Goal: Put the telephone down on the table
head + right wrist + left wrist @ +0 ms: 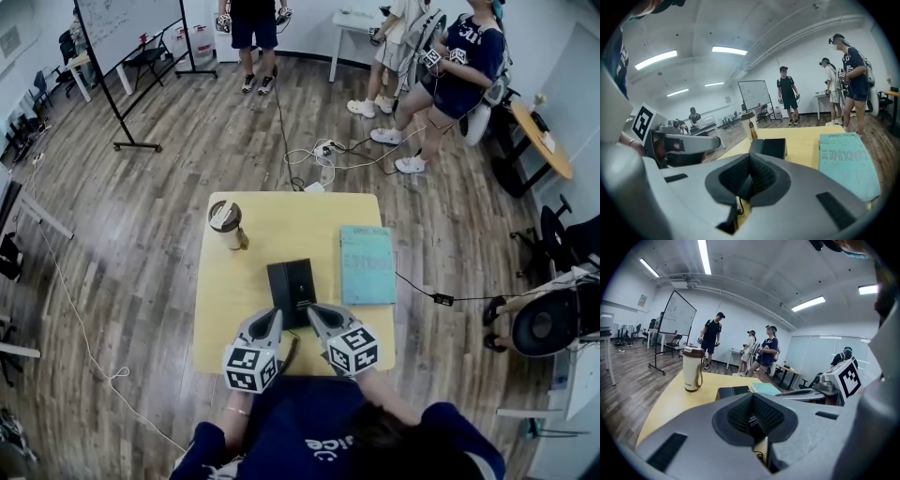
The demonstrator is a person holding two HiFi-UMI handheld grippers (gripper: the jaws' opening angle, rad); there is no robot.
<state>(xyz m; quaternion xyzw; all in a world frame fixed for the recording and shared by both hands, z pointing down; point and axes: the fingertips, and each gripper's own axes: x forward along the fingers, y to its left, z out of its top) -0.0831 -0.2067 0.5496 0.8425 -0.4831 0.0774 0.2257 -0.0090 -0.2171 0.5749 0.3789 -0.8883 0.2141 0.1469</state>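
The black telephone (292, 290) lies flat on the yellow table (281, 220), near its middle; it also shows in the left gripper view (733, 391) and the right gripper view (770, 147). My left gripper (274, 316) is shut and empty, with its tip by the phone's near left corner. My right gripper (314, 312) is shut and empty too, by the near right corner. In their own views, the left gripper (753, 417) and the right gripper (749, 182) both have their jaws pressed together with nothing between them. A thin black cord (290, 352) runs from the phone toward the table's near edge.
A tan lidded cup (226, 225) stands at the table's far left. A teal book (367, 264) lies right of the phone. Several people stand on the wooden floor beyond the table, near a whiteboard stand (120, 56). Cables (323, 155) trail across the floor.
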